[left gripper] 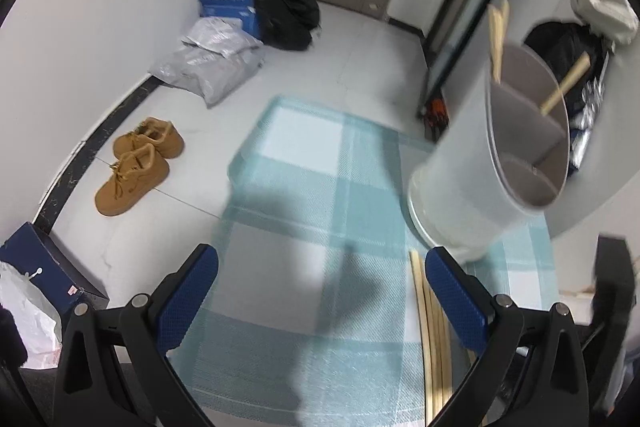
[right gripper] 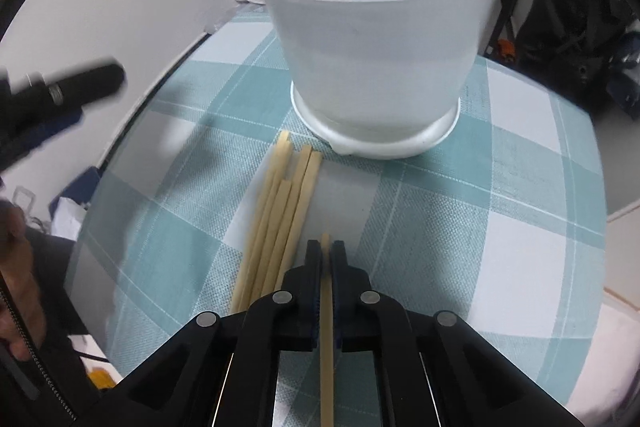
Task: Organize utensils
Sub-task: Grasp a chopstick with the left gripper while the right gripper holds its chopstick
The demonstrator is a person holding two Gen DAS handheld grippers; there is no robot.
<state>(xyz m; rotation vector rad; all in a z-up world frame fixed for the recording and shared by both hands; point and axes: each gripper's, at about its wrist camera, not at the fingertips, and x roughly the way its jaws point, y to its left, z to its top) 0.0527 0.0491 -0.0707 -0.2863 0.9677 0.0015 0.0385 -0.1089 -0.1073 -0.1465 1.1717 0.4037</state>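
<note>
While the left tongs [left gripper: 322, 301] are standing wide open with nothing between their blue, ridged pads, the left wrist view is showing a round bench [left gripper: 320, 227] covered in a woven teal-and-white checked cloth. A matte white utensil holder [left gripper: 492, 147], a tapering tub with grey dividers inside, is sitting on the bench just beyond the right-hand pad. Two pale wooden chopsticks [left gripper: 498, 35] are leaning in its far compartment, and a single stick [left gripper: 564, 85] is leaning in the next one. A bundle of loose chopsticks [left gripper: 432, 327] is lying flat on the cloth in front of the holder, partly hidden by that pad. Well beyond the holder, on the tiled floor, a pair of tan suede shoes [left gripper: 136, 163], a grey plastic bag [left gripper: 212, 63] and a blue box [left gripper: 228, 7] are lying; the box's white lettering is too blurred to read.

Seen from the right wrist view, the right tongs [right gripper: 326, 251] are clamping shut on one square-cut wooden chopstick [right gripper: 327, 347], which is running straight back between the black fingers. The loose chopsticks are lying just left of the tongs, their blunt ends pointing at the holder's broad white foot.
</note>
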